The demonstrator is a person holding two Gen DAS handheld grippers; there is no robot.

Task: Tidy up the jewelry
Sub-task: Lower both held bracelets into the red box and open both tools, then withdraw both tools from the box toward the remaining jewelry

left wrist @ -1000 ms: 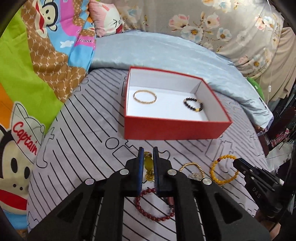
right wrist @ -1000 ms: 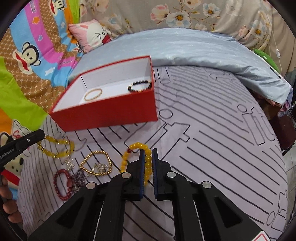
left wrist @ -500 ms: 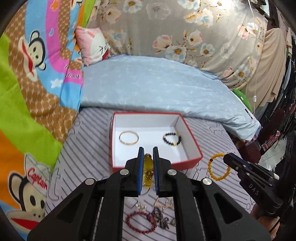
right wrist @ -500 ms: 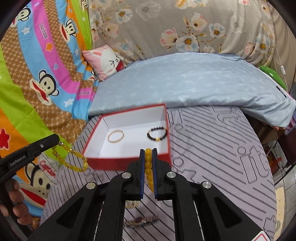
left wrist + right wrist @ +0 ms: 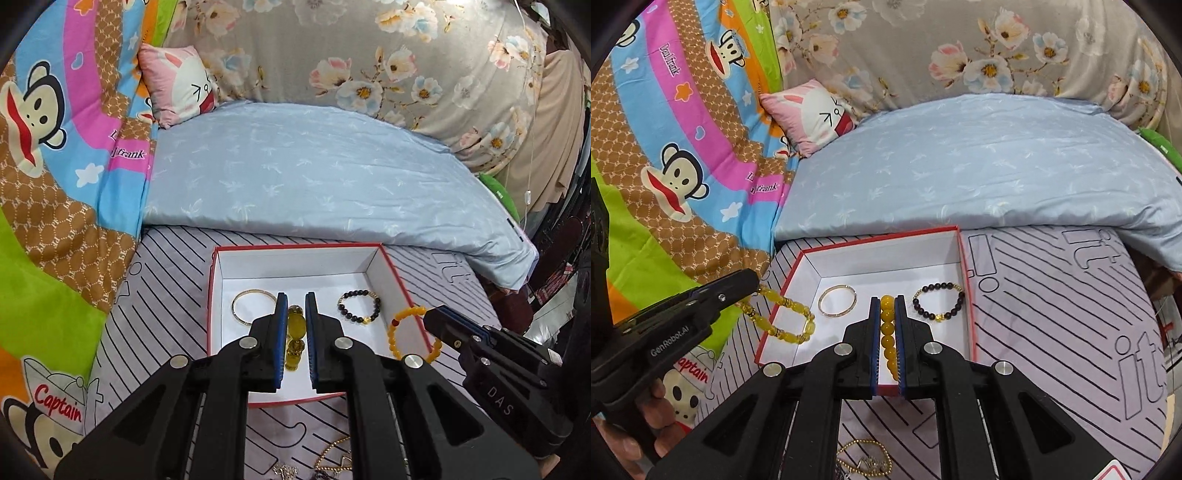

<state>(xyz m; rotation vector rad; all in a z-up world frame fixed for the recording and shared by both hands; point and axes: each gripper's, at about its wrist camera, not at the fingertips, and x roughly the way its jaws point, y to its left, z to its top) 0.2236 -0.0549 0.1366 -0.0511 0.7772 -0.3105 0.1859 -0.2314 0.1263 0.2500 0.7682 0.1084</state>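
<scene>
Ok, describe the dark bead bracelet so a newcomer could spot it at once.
Find the red box with the white inside, on the striped sheet in front of the pale blue duvet. The dark bead bracelet lies flat on the box floor, on the right. Unlike the plain gold bangle on the left, it is a ring of near-black beads with one gold charm.

Glossy amber beads (image 5: 887,332), matt red card box (image 5: 971,325), smooth cloth sheet (image 5: 1071,314).

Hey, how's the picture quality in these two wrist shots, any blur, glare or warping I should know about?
Left wrist view: sharp and evenly lit, no glare on the red box; fisheye bends the bed edge and blackens the corners. Right wrist view: equally crisp, beads in the right hand-held gripper read clearly; the striped sheet curves outward.
</scene>
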